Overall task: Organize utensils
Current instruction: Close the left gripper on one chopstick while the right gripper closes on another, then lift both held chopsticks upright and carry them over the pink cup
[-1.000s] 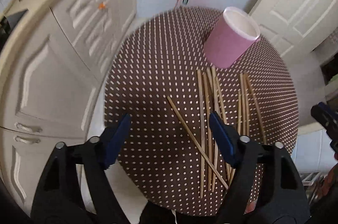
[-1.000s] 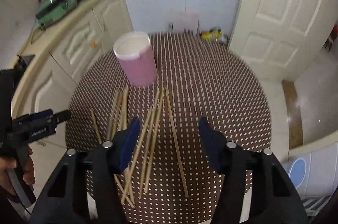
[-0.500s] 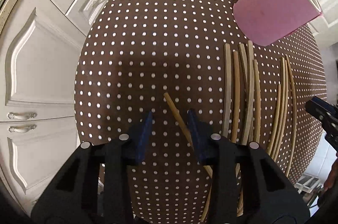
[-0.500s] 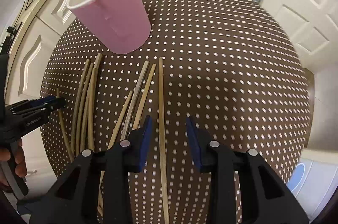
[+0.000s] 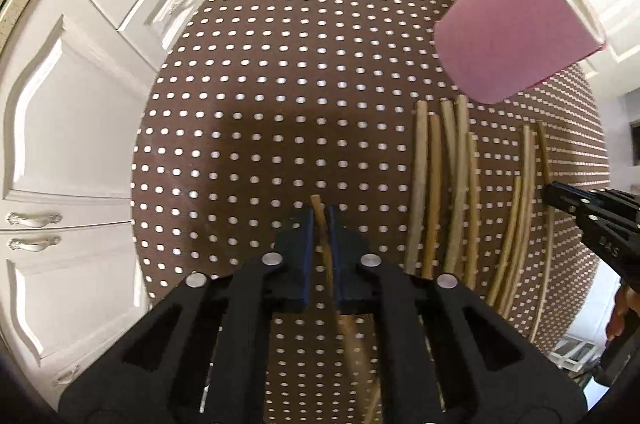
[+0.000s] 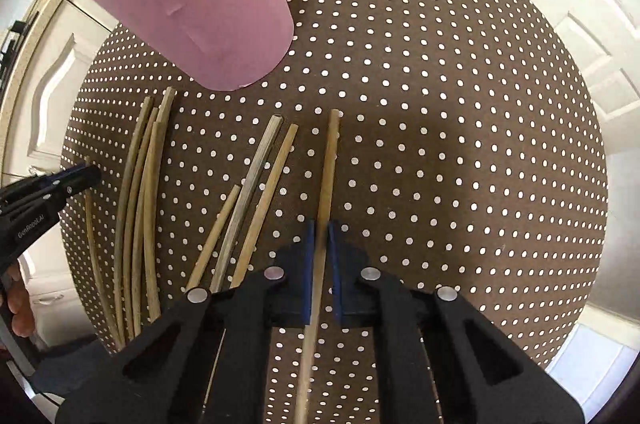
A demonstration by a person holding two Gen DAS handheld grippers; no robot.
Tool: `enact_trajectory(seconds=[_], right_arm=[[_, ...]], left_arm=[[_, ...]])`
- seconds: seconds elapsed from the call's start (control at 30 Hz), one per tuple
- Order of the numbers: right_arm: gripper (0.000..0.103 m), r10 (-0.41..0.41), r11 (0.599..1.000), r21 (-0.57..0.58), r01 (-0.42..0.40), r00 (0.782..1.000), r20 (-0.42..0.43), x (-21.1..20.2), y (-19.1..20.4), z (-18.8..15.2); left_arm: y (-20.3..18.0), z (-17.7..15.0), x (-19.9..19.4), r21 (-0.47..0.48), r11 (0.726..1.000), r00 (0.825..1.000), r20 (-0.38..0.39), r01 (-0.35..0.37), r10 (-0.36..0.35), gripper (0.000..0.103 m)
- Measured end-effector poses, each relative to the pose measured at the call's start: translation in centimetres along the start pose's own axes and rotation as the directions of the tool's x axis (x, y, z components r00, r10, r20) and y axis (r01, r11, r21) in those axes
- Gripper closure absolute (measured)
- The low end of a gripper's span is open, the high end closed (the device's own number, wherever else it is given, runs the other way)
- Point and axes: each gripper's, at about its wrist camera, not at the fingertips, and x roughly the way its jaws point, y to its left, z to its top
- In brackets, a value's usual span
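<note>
Pink cup (image 6: pixel 200 0) rim cut off; gripped chopstick (image 5: pixel 352 336) blurs behind fingers (image 5: pixel 304 256)

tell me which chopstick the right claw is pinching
The right claw grips the lone straight wooden chopstick lying rightmost on the brown dotted table, apart from the loose chopsticks to its left, tip pointing toward the pink paper cup.

White lettering is showing on the black plastic left claw (image 6: pixel 48 192) in the right wrist view, reading roughly "GenRobot.AI", small and curved. On the black plastic right claw (image 5: pixel 592 220), the left wrist view is giving only the partial letters "DAS".
</note>
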Motion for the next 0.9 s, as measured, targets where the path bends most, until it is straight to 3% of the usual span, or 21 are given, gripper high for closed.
enact_trajectory(seconds=[0.2,0.47,0.63,0.77,0.9], right_arm=[[0.098,0.066,0.996,0.049,-0.069,0.996,0.060,-2.8,-0.9,-0.6],[0.098,0.104,0.991,0.058,-0.119,0.969,0.224,-10.6,-1.2,-0.8],[0.098,0.121,0.989,0.038,-0.142,0.934,0.336,-15.2,-0.1,-1.1],[0.098,0.122,0.990,0.015,-0.141,0.902,0.415,-18.6,0.9,-1.2],[0.098,0.121,0.990,0.003,-0.140,0.866,0.485,-21.1,1.3,-0.7]], left_arm=[[-0.6,0.0,-2.2,0.011,0.998,0.997,0.039,0.063,-0.063,0.098],[-2.2,0.9,-9.6,0.104,0.988,0.979,0.157,0.115,-0.130,0.098],[-3.5,1.9,-14.9,0.179,0.974,0.951,0.251,0.138,-0.181,0.098],[-4.3,1.9,-19.2,0.245,0.960,0.918,0.331,0.137,-0.216,0.098],[-4.4,1.9,-22.2,0.257,0.951,0.874,0.404,0.173,-0.268,0.098]])
